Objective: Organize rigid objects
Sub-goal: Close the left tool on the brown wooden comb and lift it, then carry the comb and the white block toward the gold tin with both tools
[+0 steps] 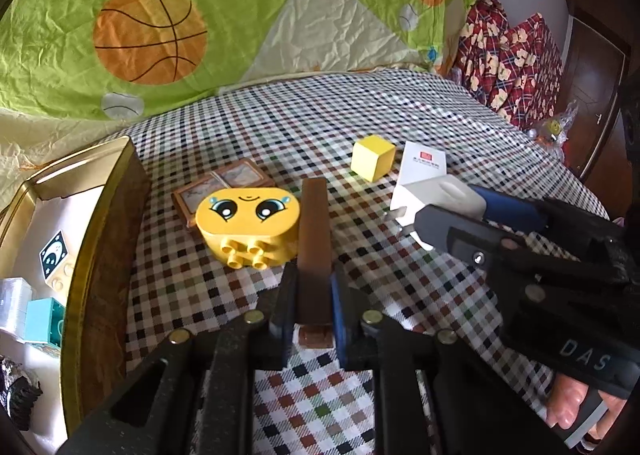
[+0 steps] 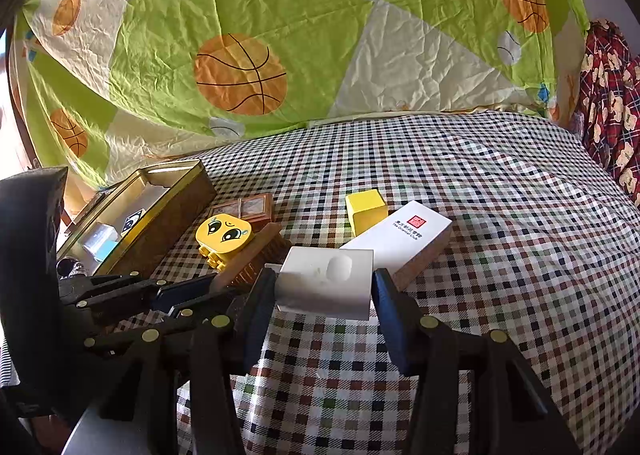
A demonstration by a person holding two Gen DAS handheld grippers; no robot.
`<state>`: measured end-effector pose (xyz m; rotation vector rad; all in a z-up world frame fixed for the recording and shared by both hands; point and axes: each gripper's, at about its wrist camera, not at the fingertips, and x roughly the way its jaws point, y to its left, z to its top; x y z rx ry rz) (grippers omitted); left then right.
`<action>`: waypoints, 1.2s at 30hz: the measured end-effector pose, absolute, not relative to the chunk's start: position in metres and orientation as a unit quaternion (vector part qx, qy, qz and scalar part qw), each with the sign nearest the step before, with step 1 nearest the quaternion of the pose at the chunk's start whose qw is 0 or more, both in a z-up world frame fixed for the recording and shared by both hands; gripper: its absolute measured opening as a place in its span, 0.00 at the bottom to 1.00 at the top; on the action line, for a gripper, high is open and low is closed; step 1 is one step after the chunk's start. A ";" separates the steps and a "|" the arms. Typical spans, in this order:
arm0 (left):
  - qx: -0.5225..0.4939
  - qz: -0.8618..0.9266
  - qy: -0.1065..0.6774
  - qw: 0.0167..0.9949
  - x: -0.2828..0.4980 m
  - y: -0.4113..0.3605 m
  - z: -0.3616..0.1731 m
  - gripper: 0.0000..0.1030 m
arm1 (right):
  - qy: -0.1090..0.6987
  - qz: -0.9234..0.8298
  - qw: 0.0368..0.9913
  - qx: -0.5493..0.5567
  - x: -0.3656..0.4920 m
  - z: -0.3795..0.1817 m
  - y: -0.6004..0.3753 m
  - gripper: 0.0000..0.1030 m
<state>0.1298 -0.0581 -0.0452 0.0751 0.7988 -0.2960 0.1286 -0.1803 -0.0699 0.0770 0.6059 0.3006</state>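
Observation:
My left gripper (image 1: 314,295) is shut on a long brown block (image 1: 315,239), held just above the checked cloth; it also shows in the right wrist view (image 2: 256,251). My right gripper (image 2: 324,295) is closed on a white charger plug (image 2: 328,279), which also shows in the left wrist view (image 1: 436,203). A yellow face brick (image 1: 248,221) lies left of the brown block. A yellow cube (image 1: 372,163) and a white card box (image 2: 404,243) lie beyond. A gold tin (image 1: 100,239) stands at the left.
The tin holds a teal brick (image 1: 42,321), a clear box (image 1: 14,301) and a printed cream brick (image 1: 56,259). A small brown framed tile (image 1: 224,185) lies behind the face brick. A basketball-print sheet (image 2: 280,55) hangs behind the table. A red patterned blanket (image 1: 508,55) is at right.

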 end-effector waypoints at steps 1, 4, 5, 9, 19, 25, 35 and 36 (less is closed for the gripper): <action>0.036 -0.144 0.381 0.913 0.127 -0.058 -0.043 0.14 | 0.294 0.149 0.944 0.038 0.127 -0.069 -0.180 0.50; 0.034 -0.143 0.364 0.920 0.120 -0.056 -0.038 0.14 | 0.281 0.149 0.947 0.037 0.123 -0.067 -0.180 0.50; 0.034 -0.139 0.357 0.923 0.118 -0.055 -0.037 0.14 | 0.278 0.150 0.948 0.037 0.122 -0.066 -0.180 0.50; 0.046 -0.119 0.326 0.937 0.108 -0.056 -0.029 0.14 | 0.266 0.149 0.952 0.034 0.118 -0.063 -0.180 0.50; 0.048 -0.059 0.270 0.960 0.093 -0.050 -0.019 0.14 | 0.240 0.149 0.959 0.033 0.109 -0.057 -0.178 0.50; 0.025 -0.031 0.258 0.965 0.089 -0.038 -0.017 0.14 | 0.208 0.150 0.966 0.029 0.097 -0.051 -0.173 0.50; 0.003 -0.004 0.233 0.972 0.078 -0.024 -0.015 0.14 | 0.175 0.140 0.974 0.026 0.088 -0.046 -0.166 0.50; 0.001 -0.001 0.232 0.973 0.077 -0.023 -0.015 0.14 | 0.174 0.139 0.975 0.024 0.088 -0.046 -0.165 0.50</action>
